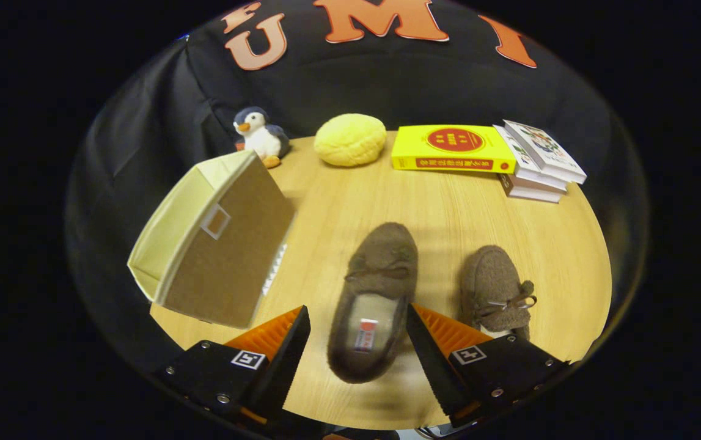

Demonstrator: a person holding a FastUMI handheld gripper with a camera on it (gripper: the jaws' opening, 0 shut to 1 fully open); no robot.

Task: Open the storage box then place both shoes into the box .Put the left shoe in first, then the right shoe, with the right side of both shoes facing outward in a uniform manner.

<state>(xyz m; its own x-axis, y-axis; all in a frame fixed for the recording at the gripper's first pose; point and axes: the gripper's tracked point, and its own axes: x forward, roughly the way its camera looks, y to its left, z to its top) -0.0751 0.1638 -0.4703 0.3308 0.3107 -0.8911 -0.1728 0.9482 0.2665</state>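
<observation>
A brown fuzzy shoe [371, 299] lies on the wooden table [448, 214], its heel end between the fingers of my gripper [359, 330], toe pointing away. The gripper is open; neither finger presses on the shoe. A second brown shoe [495, 290] with a small bow lies just right of the right finger, which hides part of it. A cream fabric storage box [216, 238] with a brown side panel and a small label holder stands left of the shoes and beyond the left finger, its open mouth turned to the left.
At the back of the table sit a toy penguin [260, 135], a yellow bun-shaped cushion [350, 140], a yellow book [453, 148] and a stack of books [539, 162]. A white strip [274, 269] lies beside the box. The table's front edge runs under the fingers.
</observation>
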